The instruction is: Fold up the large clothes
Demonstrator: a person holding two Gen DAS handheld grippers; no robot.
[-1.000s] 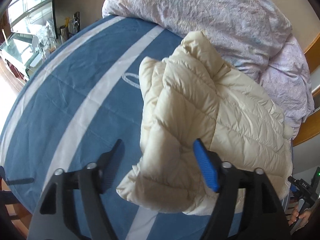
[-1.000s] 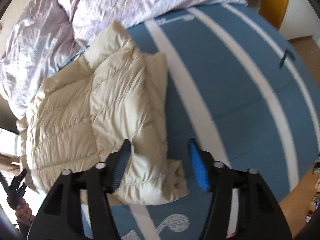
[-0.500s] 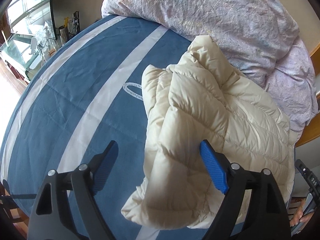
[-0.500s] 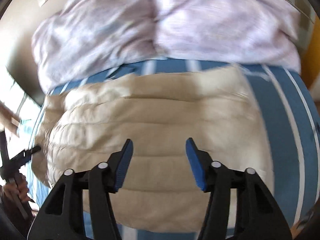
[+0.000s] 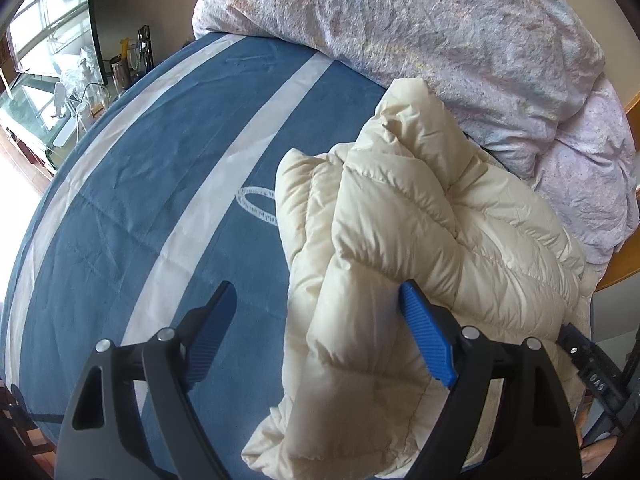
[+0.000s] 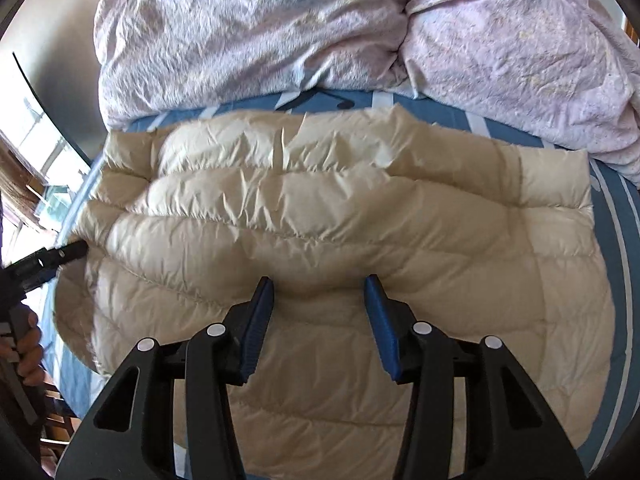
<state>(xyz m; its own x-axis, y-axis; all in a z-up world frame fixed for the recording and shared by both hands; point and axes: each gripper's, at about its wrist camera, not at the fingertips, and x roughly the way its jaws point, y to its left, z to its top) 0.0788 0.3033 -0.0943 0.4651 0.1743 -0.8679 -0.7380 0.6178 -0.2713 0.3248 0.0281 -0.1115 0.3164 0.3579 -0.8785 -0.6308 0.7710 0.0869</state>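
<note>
Your cream puffer jacket [image 6: 320,216] lies on the bed [image 5: 120,208], on the blue striped cover, with its far edge just beside the heaped lilac duvet [image 6: 280,28]. In the left wrist view it sits partly folded, one quilted panel doubled over on top, and a loose corner hangs toward the near edge of the bed.

Your left tongs [image 5: 320,336] stand wide open. The right pad lies against the side of the doubled panel while the left pad is over bare cover, so nothing is gripped. Your right tongs [image 6: 319,320] are closing, held above the broad back panel with jacket fabric showing between the pads. I judge the pads are not yet pressing on it.

Expect the jacket to handle as light, soft and springy. The padded fill probably puffs back after you press it, and the smooth shell looks slippery, so a shallow pinch on a fat quilted ridge could slide off. Take hold at a hem, a stitched seam line or a doubled edge, where the layers are thin. Bite deep, and lift both sides together so the fold stays square.
</note>
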